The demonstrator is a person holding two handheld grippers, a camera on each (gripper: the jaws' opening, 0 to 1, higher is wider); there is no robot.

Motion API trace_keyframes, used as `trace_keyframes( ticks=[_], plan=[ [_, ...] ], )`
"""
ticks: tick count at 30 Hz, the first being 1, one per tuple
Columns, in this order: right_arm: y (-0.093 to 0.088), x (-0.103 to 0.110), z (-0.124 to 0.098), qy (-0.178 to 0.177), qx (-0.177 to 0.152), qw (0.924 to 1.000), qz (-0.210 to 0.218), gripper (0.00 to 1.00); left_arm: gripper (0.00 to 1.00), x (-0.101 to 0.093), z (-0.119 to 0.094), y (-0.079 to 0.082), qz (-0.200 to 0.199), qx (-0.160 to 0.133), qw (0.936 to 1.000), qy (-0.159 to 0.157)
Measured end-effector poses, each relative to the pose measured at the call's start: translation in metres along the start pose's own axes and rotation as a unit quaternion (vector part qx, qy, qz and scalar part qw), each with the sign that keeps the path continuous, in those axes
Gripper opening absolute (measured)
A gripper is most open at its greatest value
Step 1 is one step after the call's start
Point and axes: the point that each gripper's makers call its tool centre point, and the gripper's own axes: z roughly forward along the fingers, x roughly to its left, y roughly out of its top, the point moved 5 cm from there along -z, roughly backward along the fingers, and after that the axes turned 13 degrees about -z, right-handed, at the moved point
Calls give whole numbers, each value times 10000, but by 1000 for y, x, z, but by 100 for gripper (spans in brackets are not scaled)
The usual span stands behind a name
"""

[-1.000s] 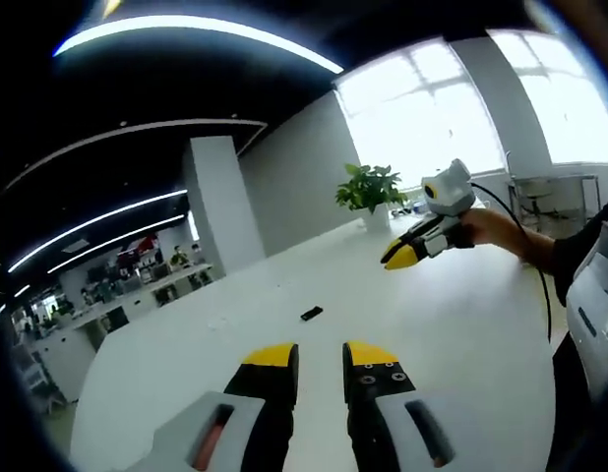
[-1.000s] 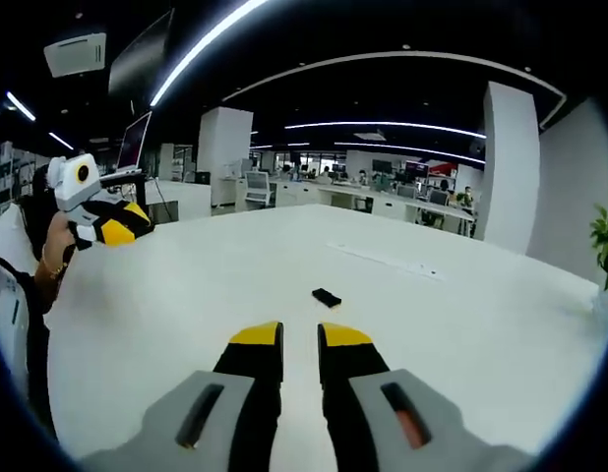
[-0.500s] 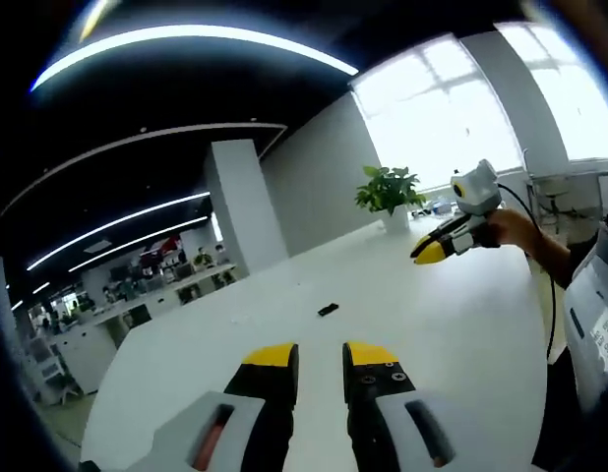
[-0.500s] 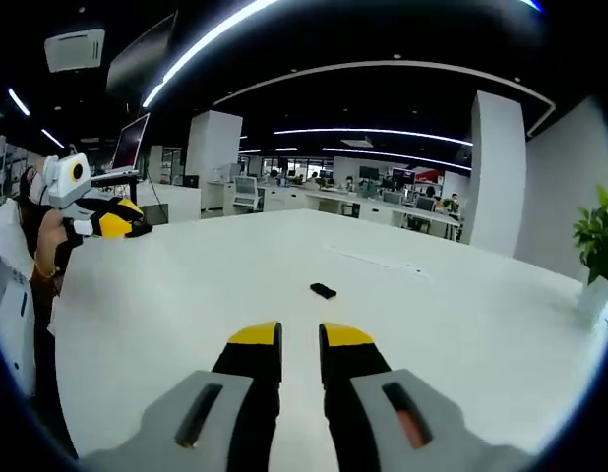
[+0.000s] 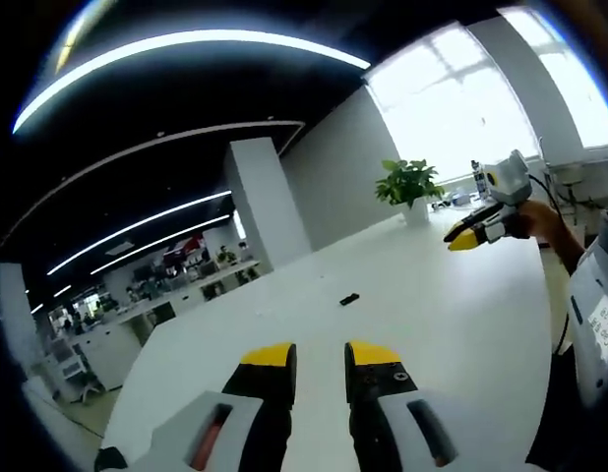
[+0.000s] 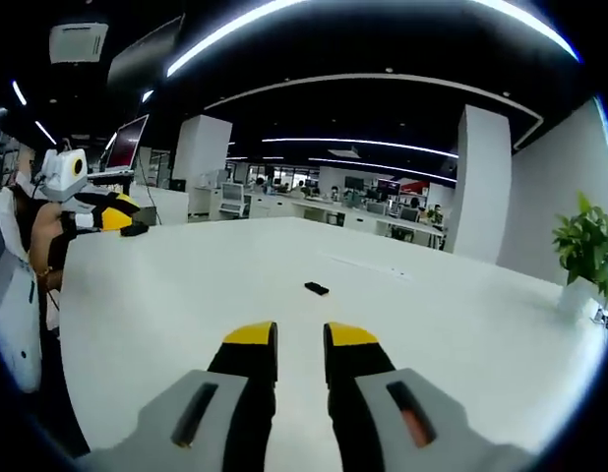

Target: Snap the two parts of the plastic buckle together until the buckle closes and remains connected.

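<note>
Both the left gripper (image 5: 316, 356) and right gripper (image 6: 300, 336), jaws slightly parted and empty, have drawn back from the buckle (image 6: 316, 288), now smaller and well apart on the table (image 6: 186, 295), so snapping looks unstarted.

Small black buckle (image 5: 349, 299) (image 6: 316, 288), flat on white table (image 6: 186, 295)

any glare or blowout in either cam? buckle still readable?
Left gripper view: windows behind the plant are blown out, ceiling dark, straight lines bent by the fisheye. Right gripper view: exposure more even, light strips bright. The buckle is a tiny dark blob on the white table in both views; parts not resolvable.
</note>
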Motion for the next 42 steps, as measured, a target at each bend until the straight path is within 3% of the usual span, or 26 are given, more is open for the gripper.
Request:
trace_keyframes(
  ticks=[9,23,34,42],
  plan=[
    [-10,-17,-23,-635,7,9979,101,20,21,13,-12,-2,110,29,9988,483],
    [-35,-33,-45,-1155,330,9925,207,21,21,29,-23,-9,23,72,9964,840],
    [-28,-25,-52,-1206,207,9922,219,21,21,36,-29,-13,-8,84,9937,1122],
    [-16,-25,-60,-1506,119,9885,58,21,21,38,-35,-9,112,47,9909,1344]
  ],
)
